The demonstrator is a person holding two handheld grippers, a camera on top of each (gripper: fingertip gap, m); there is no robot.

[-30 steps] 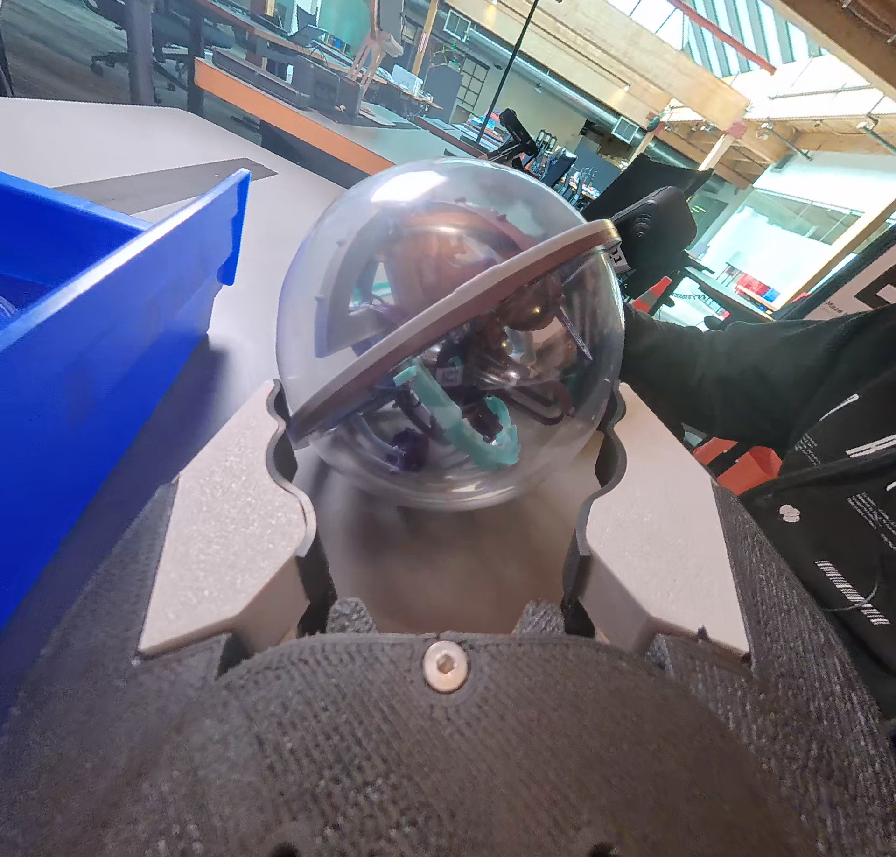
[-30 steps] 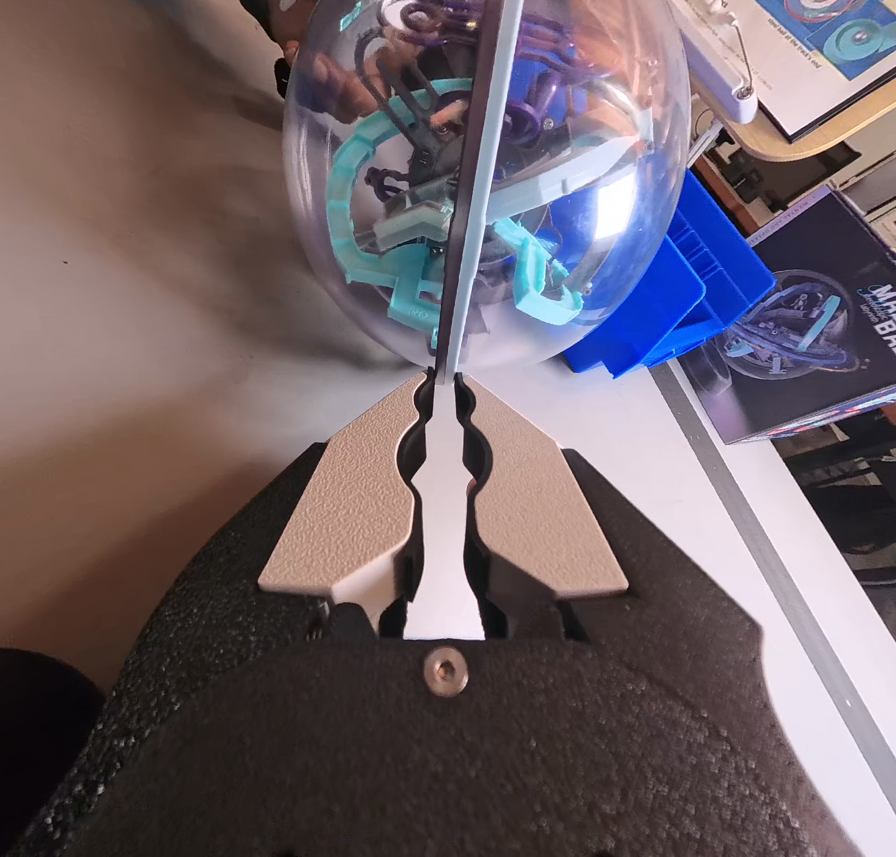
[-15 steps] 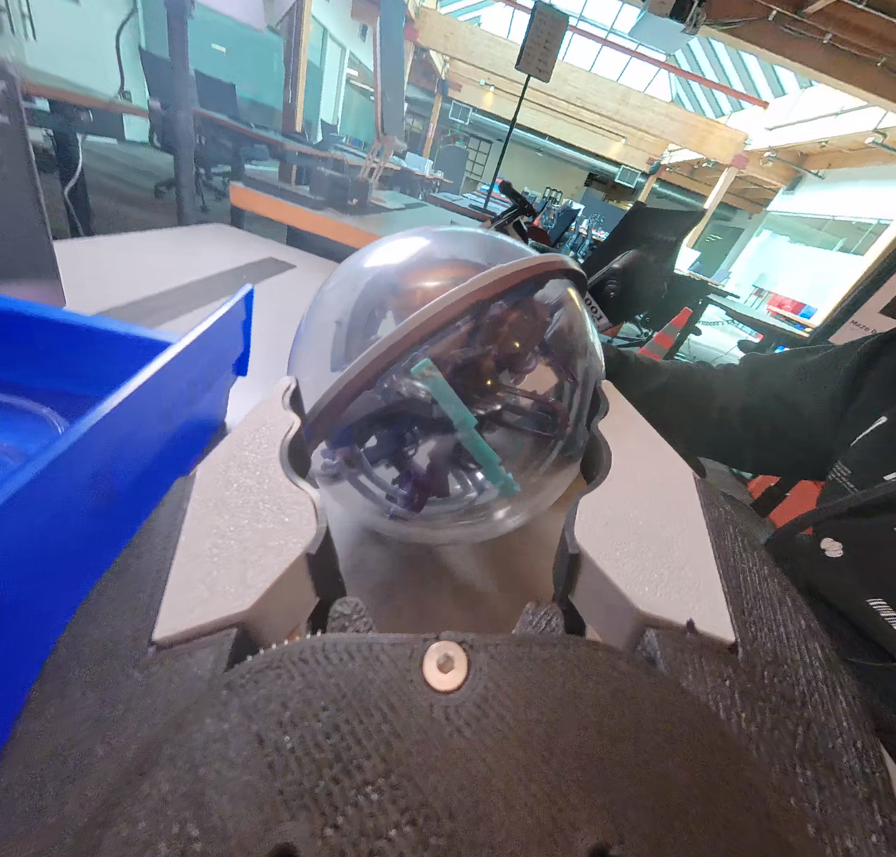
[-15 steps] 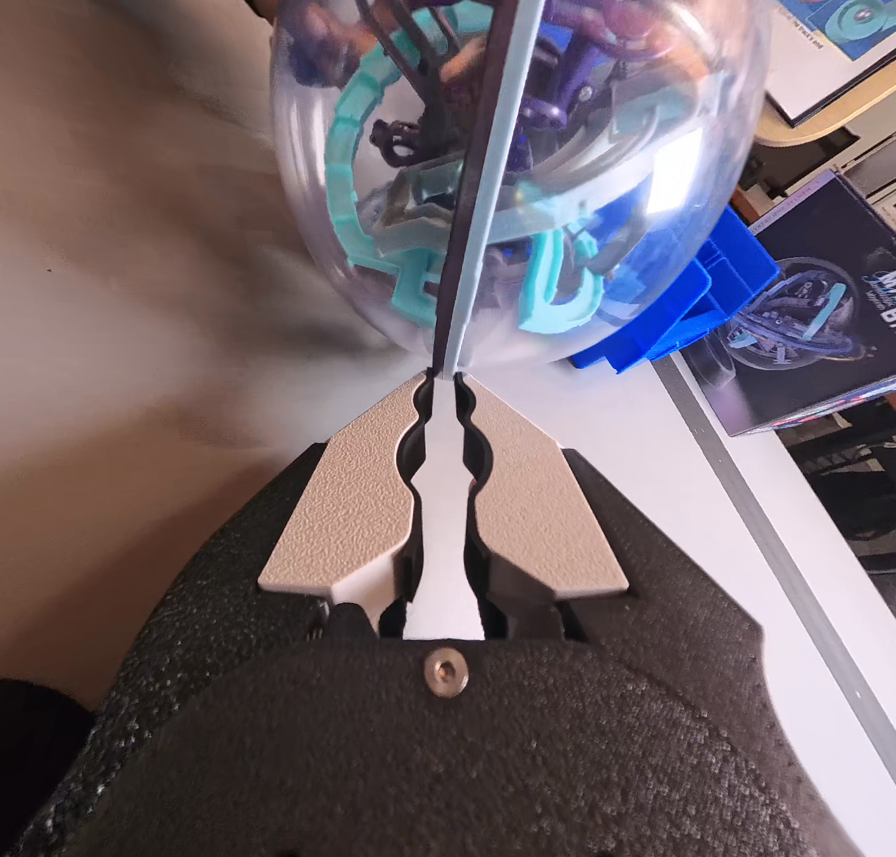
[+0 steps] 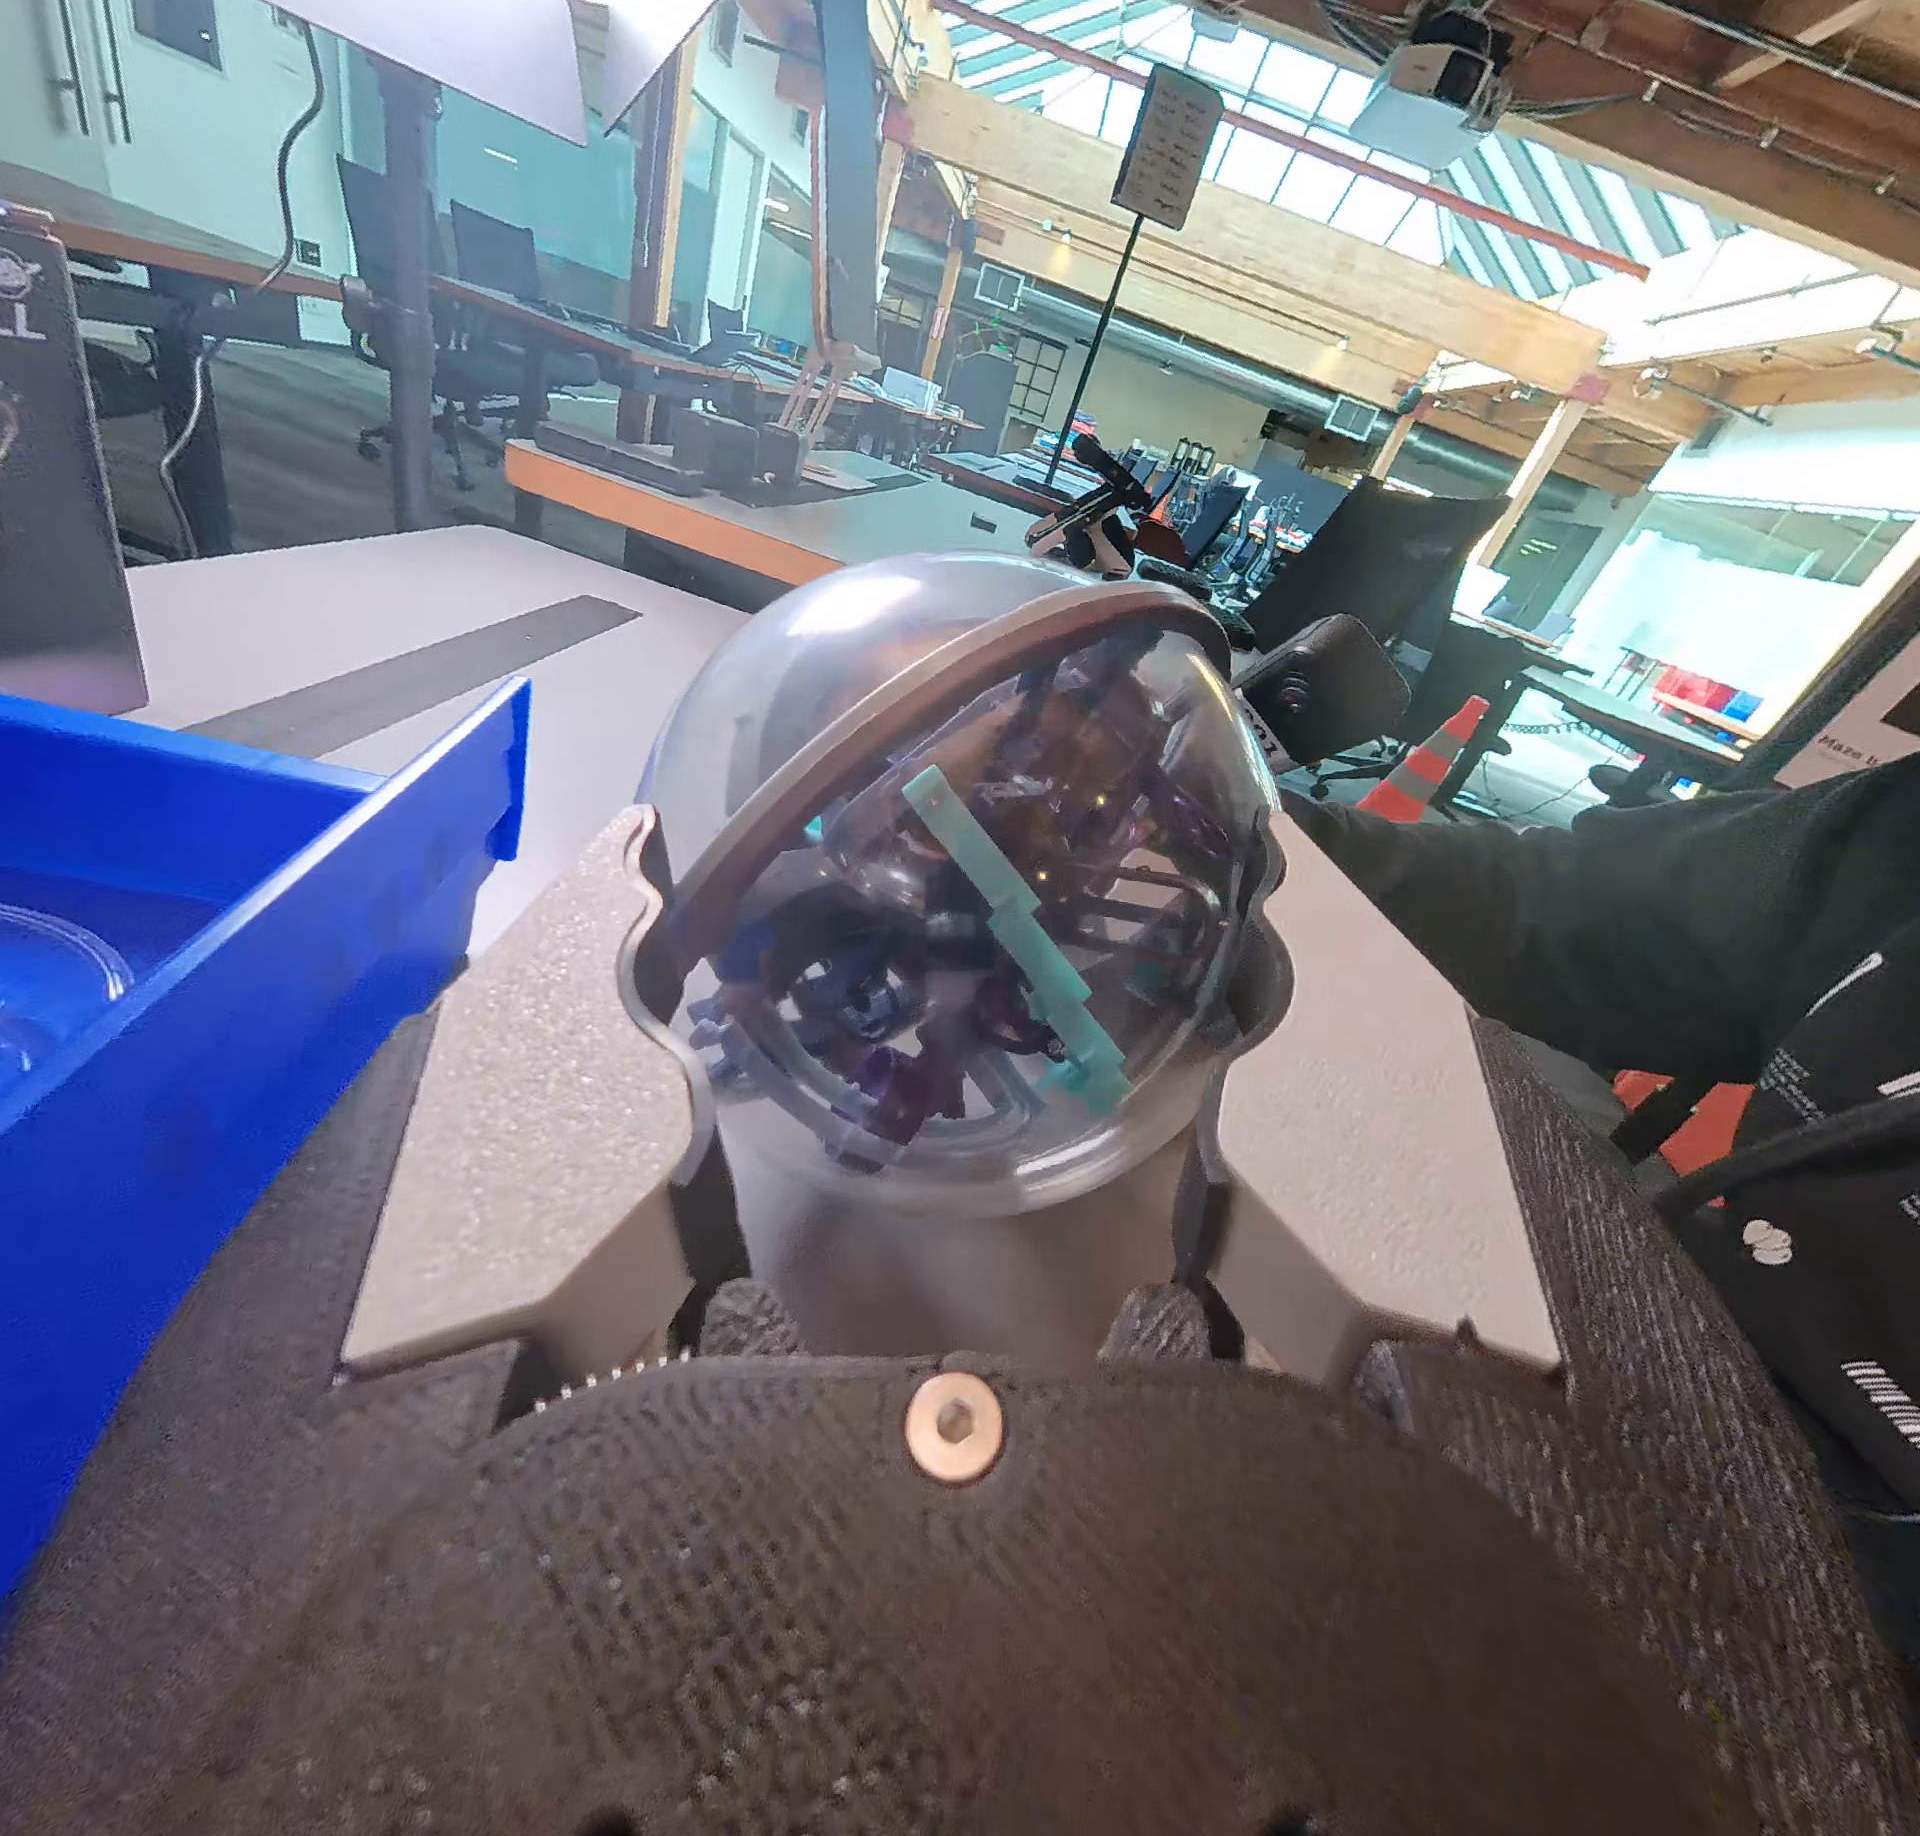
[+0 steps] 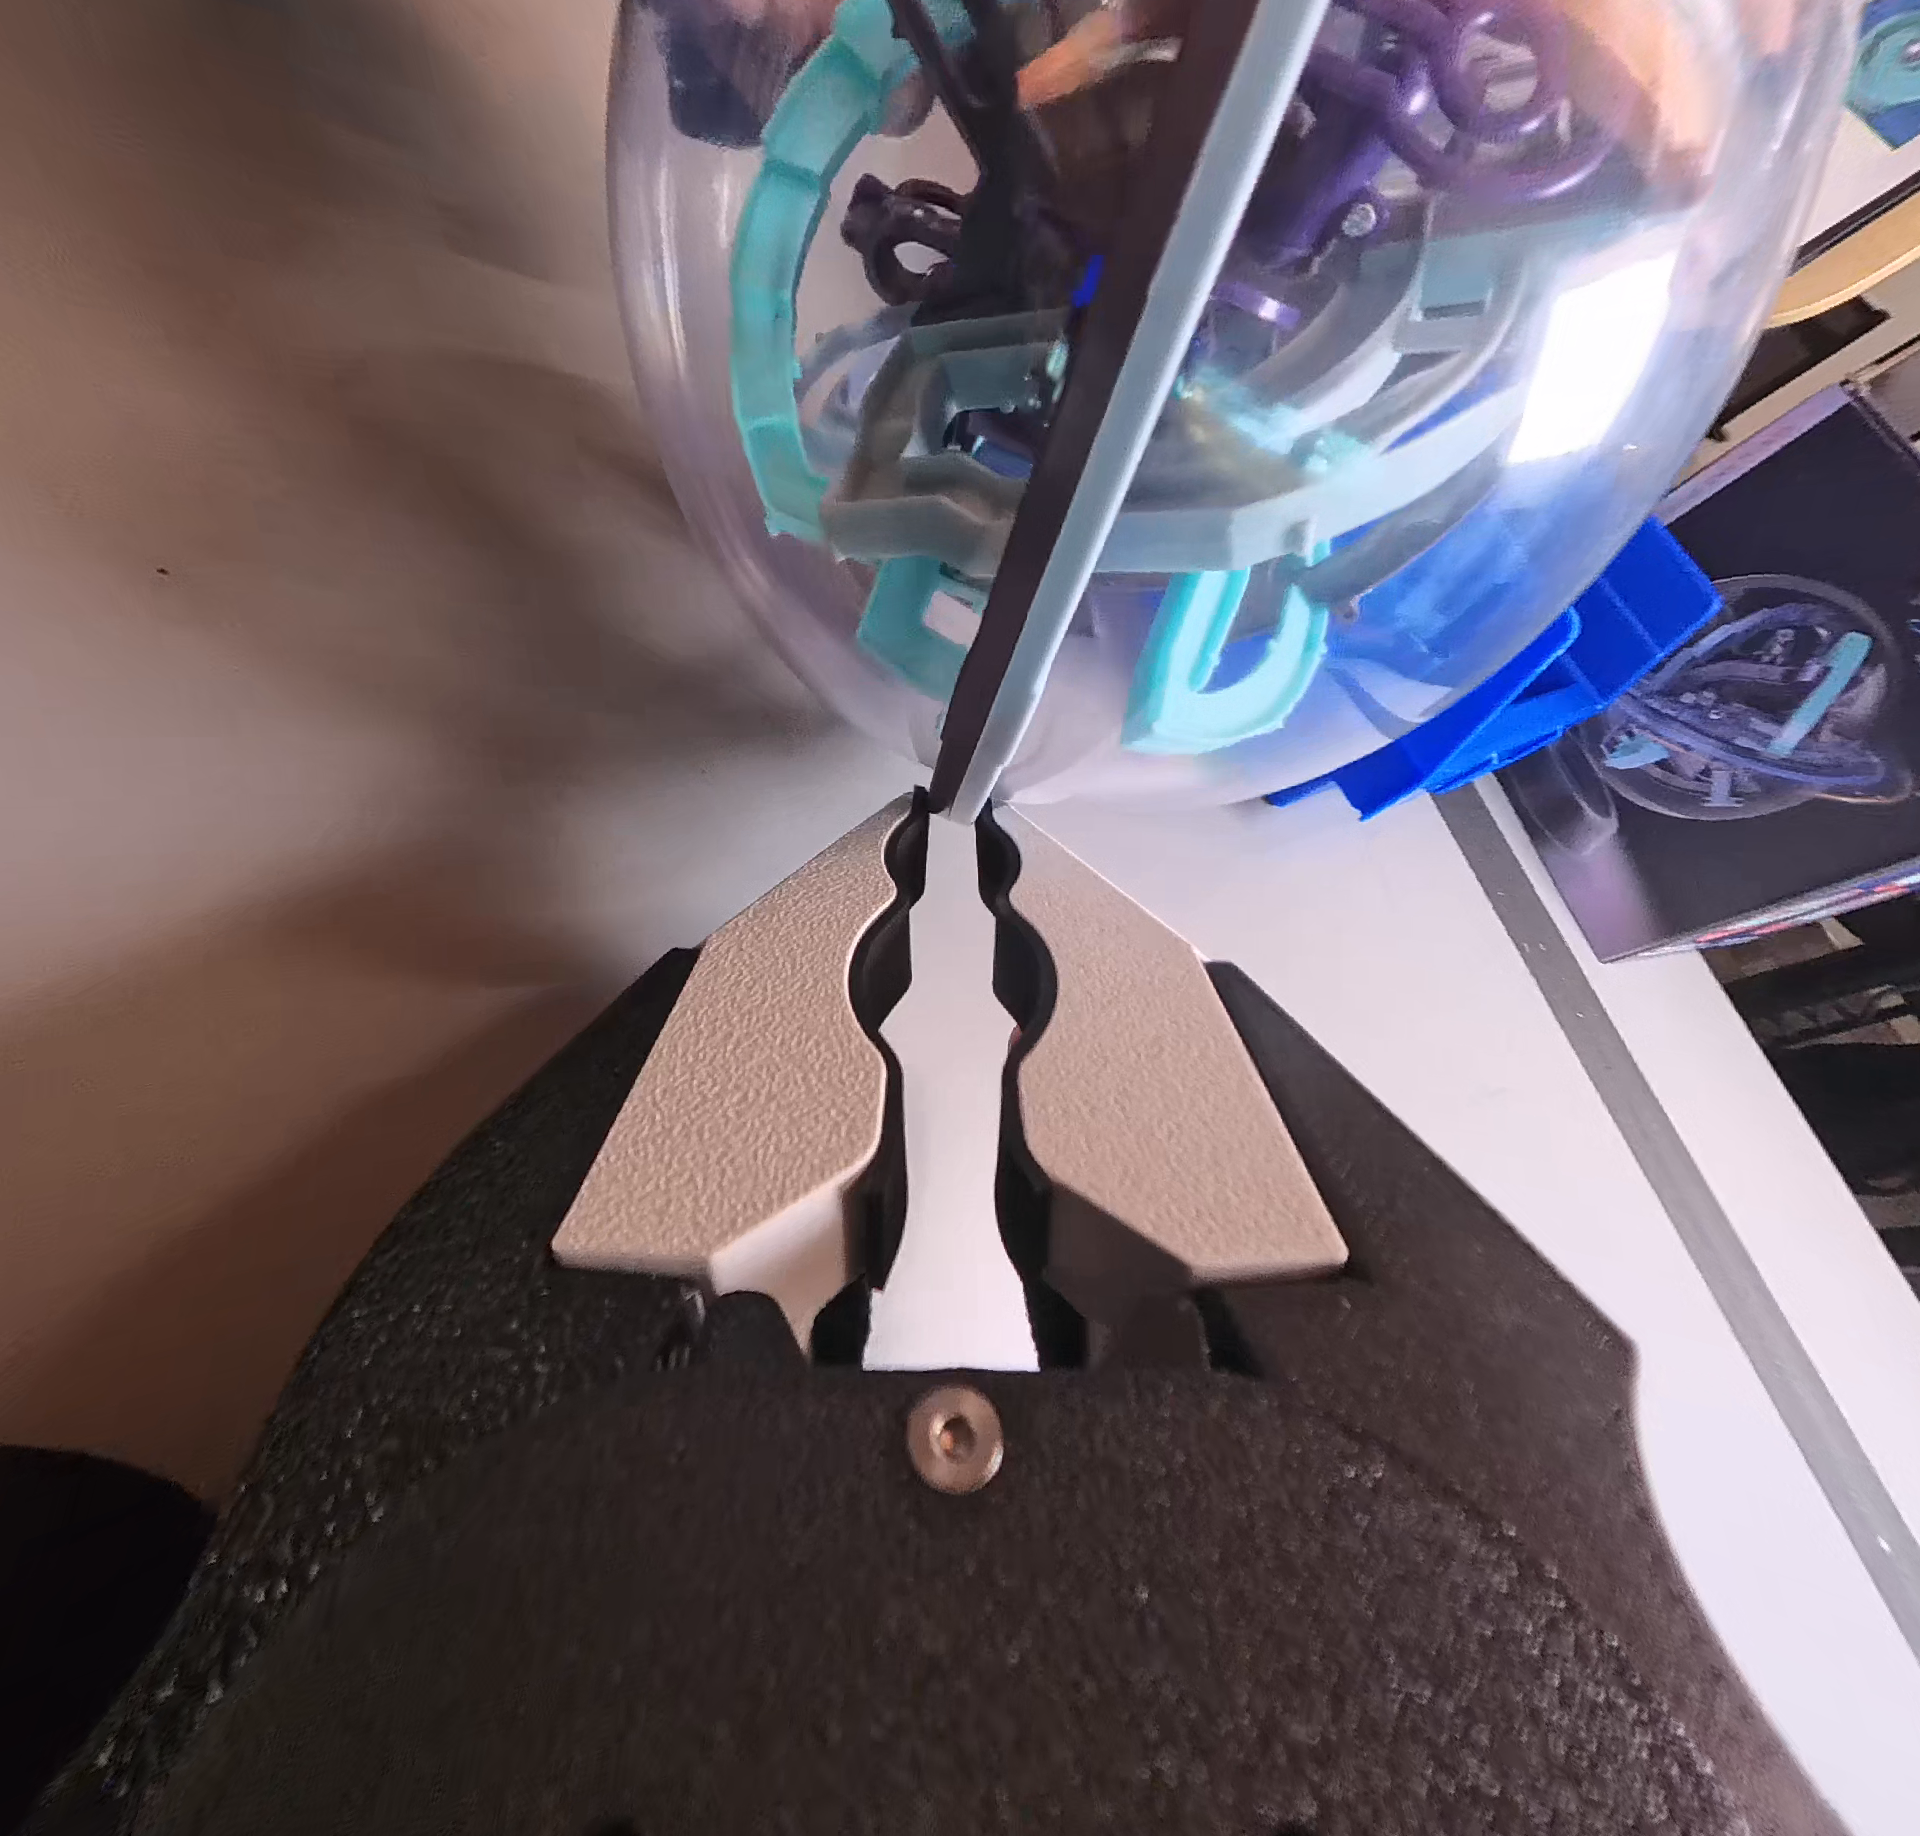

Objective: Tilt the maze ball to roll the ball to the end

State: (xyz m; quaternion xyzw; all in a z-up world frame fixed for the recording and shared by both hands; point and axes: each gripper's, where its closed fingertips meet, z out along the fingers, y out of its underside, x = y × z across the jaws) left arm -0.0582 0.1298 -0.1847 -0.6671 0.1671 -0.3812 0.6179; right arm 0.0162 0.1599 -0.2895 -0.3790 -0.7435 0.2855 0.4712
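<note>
The maze ball (image 5: 956,903) is a clear sphere with teal, purple and dark tracks inside and a grey band around its middle. It is held up over the table. My left gripper (image 5: 951,830) is shut on it: both notched fingers (image 5: 582,955) press the sphere's sides. In the right wrist view the maze ball (image 6: 1195,332) fills the top. My right gripper (image 6: 951,810) is shut on the edge of its band (image 6: 1091,487), which runs tilted up to the right. I cannot make out the small rolling ball.
A blue bin (image 5: 208,955) stands close on the left of the sphere, and also shows in the right wrist view (image 6: 1507,706). The toy's dark box (image 6: 1766,726) lies by the table edge. A person's dark sleeve (image 5: 1610,903) reaches in from the right. The grey table (image 6: 312,539) lies below.
My left fingers have closed in from a wider stance until they press the sphere's sides. The ball has tilted, its band now leaning more to the right. My right gripper has kept its hold on the band.
</note>
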